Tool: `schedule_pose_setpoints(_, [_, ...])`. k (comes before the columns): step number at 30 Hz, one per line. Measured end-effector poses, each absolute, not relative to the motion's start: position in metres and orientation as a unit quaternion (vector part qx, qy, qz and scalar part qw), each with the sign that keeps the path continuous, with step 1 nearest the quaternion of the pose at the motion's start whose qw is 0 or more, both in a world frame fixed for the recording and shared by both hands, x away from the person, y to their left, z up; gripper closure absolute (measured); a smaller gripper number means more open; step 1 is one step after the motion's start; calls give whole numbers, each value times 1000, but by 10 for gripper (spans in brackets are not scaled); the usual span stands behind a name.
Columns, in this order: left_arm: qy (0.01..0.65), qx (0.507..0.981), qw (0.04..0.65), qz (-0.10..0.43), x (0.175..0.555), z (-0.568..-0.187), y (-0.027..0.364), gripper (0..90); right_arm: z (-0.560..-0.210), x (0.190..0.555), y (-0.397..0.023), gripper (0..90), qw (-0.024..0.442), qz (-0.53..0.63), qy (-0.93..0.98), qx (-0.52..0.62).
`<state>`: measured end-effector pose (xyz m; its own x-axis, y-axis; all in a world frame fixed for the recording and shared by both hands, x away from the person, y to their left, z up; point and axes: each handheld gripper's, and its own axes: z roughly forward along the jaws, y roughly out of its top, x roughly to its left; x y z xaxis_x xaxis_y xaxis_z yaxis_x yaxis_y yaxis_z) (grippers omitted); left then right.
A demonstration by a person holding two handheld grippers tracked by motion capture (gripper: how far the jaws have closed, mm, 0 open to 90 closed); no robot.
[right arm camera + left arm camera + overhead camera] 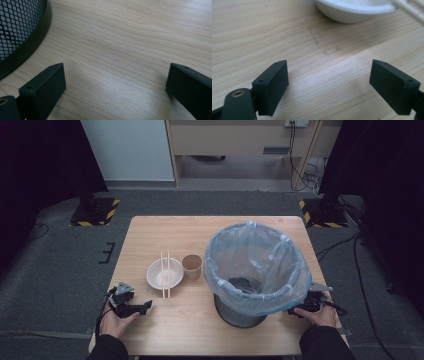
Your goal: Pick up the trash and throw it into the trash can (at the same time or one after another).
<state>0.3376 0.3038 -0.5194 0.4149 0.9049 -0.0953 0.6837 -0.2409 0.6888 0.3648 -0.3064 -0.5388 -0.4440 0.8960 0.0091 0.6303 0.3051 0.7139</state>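
The bowl (pixel 164 273) sits on the desk (pixel 165 232) just ahead of the left hand-held gripper (pixel 131 306) and a little toward the bin; in the left gripper view its white wall (pixel 352 12) fills the top edge, apart from the jaws. 2 chopsticks (pixel 165 272) lie side by side across the bowl's rim, running away from the person, their near ends overhanging onto the desk. A brown paper cup (pixel 192 267) stands upright just beyond the bowl, between it and the bin (pixel 255 270), near both. The bin, a black mesh basket lined with a blue bag, stands on the desk close beside the right hand-held gripper (pixel 300 310); its dark base rim (pixel 27 47) curves past that gripper's jaw in the right gripper view. Something dark lies at the bottom of the bag, too dim to name

Both hand-held grippers rest low at the near edge of the desk with jaws wide apart and nothing between them, only bare wood showing in each gripper view

Judging from this layout, the work looks like clearing the tableware into the bin, and it seems hardly begun: bowl, chopsticks and cup are all on the desk, none gripped. What is left is, likely, every pickup, starting with whatever the left hand-held gripper reaches first, probably the bowl or the chopsticks, then the carry over the bag's rim and the drop
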Motion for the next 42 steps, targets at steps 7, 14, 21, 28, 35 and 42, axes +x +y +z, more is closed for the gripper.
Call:
schedule_pose_setpoints(7, [505, 761, 365, 180, 335, -504, 306, 172, -539, 364, -307, 33, 205, 329, 780, 491])
schedule_pose_setpoints(14, [512, 737, 392, 203, 333, -483, 311, 148, -539, 362, -308, 36, 205, 330, 781, 489])
schedule_pose_setpoints(21, [512, 719, 415, 221, 336, -465, 311, 173, -539, 361, -307, 35, 206, 329, 779, 492])
schedule_pose_setpoints(28, [513, 687, 447, 255, 341, -438, 314, 193, -539, 361, -306, 35, 206, 329, 778, 494])
schedule_pose_setpoints(35, [510, 672, 466, 265, 348, -419, 307, 231, -539, 362, -306, 35, 206, 329, 779, 493])
schedule_pose_setpoints(42, [497, 668, 482, 275, 359, -400, 290, 271, -539, 362, -306, 35, 206, 329, 779, 493])
